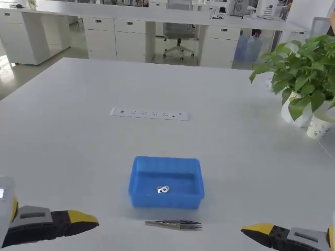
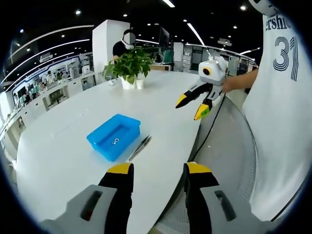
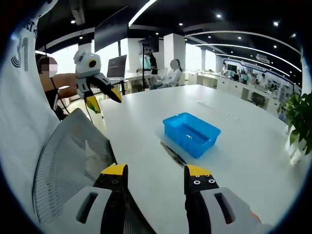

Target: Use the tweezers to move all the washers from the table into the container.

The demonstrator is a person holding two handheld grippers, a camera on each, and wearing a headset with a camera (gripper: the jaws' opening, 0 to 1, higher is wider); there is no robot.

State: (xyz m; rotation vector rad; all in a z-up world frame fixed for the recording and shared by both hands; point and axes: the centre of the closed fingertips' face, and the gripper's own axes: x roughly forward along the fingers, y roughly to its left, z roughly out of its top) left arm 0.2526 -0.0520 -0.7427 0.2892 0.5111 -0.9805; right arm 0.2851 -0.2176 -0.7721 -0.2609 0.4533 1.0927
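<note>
Slippage is looking like the main hazard here. The slim silver metal tweezers are lying flat on the white tabletop, just in front of the shallow blue plastic container, and nothing is gripping them. Broad jaws closing on so thin a tool could be skidding it toward the near edge or shoving it against the container wall. A hard nudge there could be spilling the small silver metal washers out onto the table. They are resting together on the container floor, probably two or three of them, though they are too small to count surely.

The left gripper with black jaws and yellow tips is hovering low at the left, pointing inward toward the tweezers and staying apart from them. In the left gripper view its jaws are standing spread and holding nothing. The matching right gripper is hovering low at the right, also pointing inward and clear of the tool. In the right gripper view its jaws are likewise parted and empty.
</note>
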